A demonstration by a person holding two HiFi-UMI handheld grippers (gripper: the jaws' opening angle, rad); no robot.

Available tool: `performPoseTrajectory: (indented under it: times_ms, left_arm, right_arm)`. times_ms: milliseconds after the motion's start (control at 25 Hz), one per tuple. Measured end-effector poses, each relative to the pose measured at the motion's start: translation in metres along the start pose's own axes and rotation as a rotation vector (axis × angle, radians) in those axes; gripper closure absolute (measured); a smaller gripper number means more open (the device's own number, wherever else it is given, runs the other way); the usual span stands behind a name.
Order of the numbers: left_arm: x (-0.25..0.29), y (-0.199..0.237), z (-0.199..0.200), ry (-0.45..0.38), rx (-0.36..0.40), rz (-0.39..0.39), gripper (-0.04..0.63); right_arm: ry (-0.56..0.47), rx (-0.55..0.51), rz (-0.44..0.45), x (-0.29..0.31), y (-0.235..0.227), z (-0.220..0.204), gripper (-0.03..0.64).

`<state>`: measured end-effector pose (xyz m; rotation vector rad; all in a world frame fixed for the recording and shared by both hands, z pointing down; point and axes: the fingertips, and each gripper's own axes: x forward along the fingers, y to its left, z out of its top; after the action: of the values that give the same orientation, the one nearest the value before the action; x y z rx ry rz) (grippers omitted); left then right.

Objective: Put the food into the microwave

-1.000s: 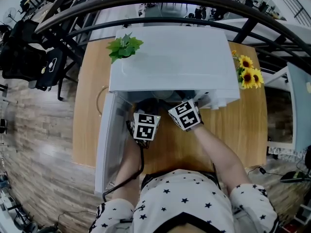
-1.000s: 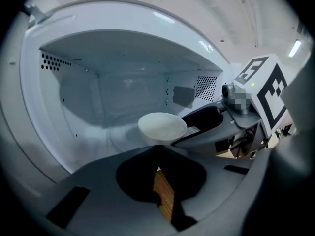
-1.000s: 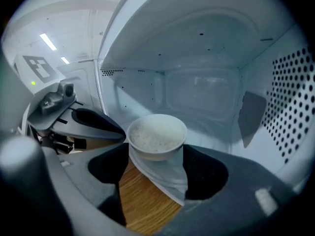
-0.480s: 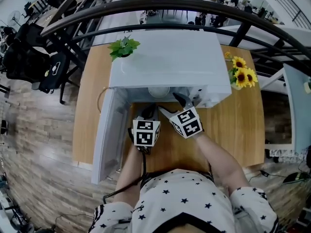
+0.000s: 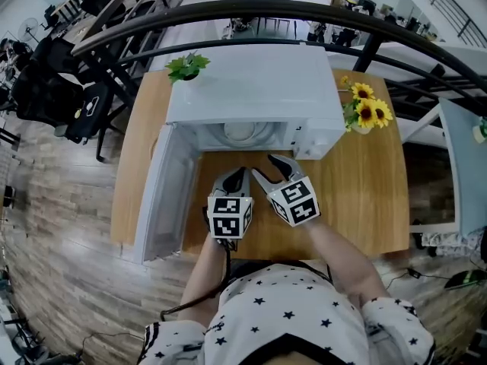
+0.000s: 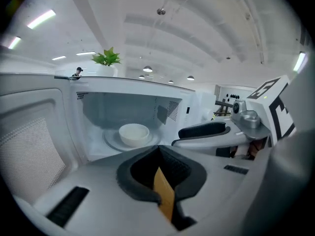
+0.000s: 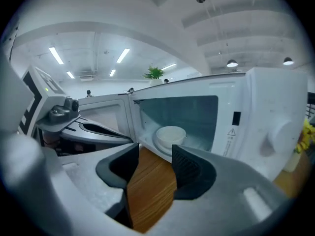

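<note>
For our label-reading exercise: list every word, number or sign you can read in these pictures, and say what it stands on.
No word or number is readable.
On the microwave front, a warning triangle sticker: print below too small to read.
Square markers on the left cube and right cube: patterns only, no letters.

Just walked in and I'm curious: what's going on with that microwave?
A person holds tongs in each hand in front of an open microwave on a wooden table. A white bowl sits inside it, and the door is swung open to the left. Both tongs hover over the table just outside the opening, holding nothing. The left tongs are shut. The right tongs are apart and have just been closing, with nothing between them.
</note>
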<state>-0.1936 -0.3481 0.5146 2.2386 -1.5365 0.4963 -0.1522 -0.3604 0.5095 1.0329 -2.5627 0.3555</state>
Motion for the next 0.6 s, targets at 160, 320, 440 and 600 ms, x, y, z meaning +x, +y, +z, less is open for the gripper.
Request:
performPoseTrajectory:
  times_ms: [160,320,440,600]
  left_arm:
    - [-0.022,-0.027,-0.006,-0.022,-0.012,0.006,0.592]
    - [-0.041,-0.054,-0.02,-0.028,-0.04,0.007,0.592]
    - [-0.056,-0.075,-0.029,-0.038,-0.048,0.003,0.592]
    - [-0.075,-0.105,-0.038,-0.057,-0.043,-0.006,0.592]
  right_arm:
    - [-0.022,0.026,-0.014,-0.036,0.005,-0.007,0.458]
    - [-0.034,0.039,-0.018,-0.072,0.011,-0.019,0.514]
    - [-0.046,0.044,-0.024,-0.098,0.016,-0.028,0.548]
    - [-0.068,0.054,-0.04,-0.132,0.021,-0.038,0.588]
